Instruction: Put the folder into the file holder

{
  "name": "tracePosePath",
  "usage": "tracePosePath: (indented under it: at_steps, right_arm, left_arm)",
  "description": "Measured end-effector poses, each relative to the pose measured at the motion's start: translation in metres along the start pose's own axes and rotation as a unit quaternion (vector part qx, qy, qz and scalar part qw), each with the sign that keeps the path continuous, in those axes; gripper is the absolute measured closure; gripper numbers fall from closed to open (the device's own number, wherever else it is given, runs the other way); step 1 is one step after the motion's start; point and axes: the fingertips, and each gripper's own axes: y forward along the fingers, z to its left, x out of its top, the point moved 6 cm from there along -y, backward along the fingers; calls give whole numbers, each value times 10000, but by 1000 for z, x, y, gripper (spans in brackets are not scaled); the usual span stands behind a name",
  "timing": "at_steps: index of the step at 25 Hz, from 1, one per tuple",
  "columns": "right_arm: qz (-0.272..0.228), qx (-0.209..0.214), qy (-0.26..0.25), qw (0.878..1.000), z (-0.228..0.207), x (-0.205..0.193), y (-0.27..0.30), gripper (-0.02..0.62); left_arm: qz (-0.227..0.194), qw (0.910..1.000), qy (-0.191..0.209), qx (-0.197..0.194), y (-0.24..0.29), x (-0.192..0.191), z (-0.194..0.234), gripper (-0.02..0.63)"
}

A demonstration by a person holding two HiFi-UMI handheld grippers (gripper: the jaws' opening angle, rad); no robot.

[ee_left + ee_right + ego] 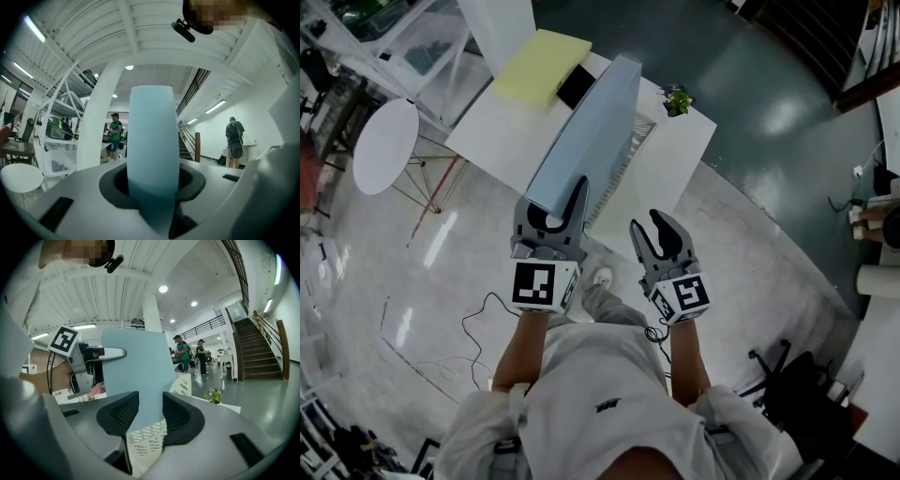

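In the head view my left claw (565, 208) is clamped on the near end of the light blue folder (591, 122). The folder runs away from me, out over the white tabletop (682, 155). It hangs over the white slatted file holder (641, 139), and only a strip of the holder shows at the folder's right edge. From this angle I cannot tell whether the two touch.

The left gripper view confirms the grip: the folder fills the space between the jaws as an upright pale band. That view hides the tabletop and shows only the hall behind, with people (114, 136) and a staircase (186, 143).

My right claw (654, 225) is closed on nothing and sits just right of the folder, apart from it. In the right gripper view its dark pads frame the folder, which stands beyond them rather than between them. The same view shows the holder's perforated wall below and behind the folder, and a small plant (213, 394) on the tabletop. It also shows the left claw's marker cube (63, 339) and the hand (56, 376) carrying it.

Only the head view shows the yellow pad (539, 66) at the far end of the tabletop and a round table (386, 145) off to the left.
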Motion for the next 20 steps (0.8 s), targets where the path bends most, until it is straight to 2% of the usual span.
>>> tracePosePath:
  at_steps: [9,20]
  right_arm:
    - [84,42,98,9999,-11,-13,5,439]
    - [289,-205,229,9991,-19,-27,8,440]
  left_arm:
    - [-209,9996,-85,158,15,-24,-8,449]
    - [-18,9998,-107,159,31,-68,-13,448]
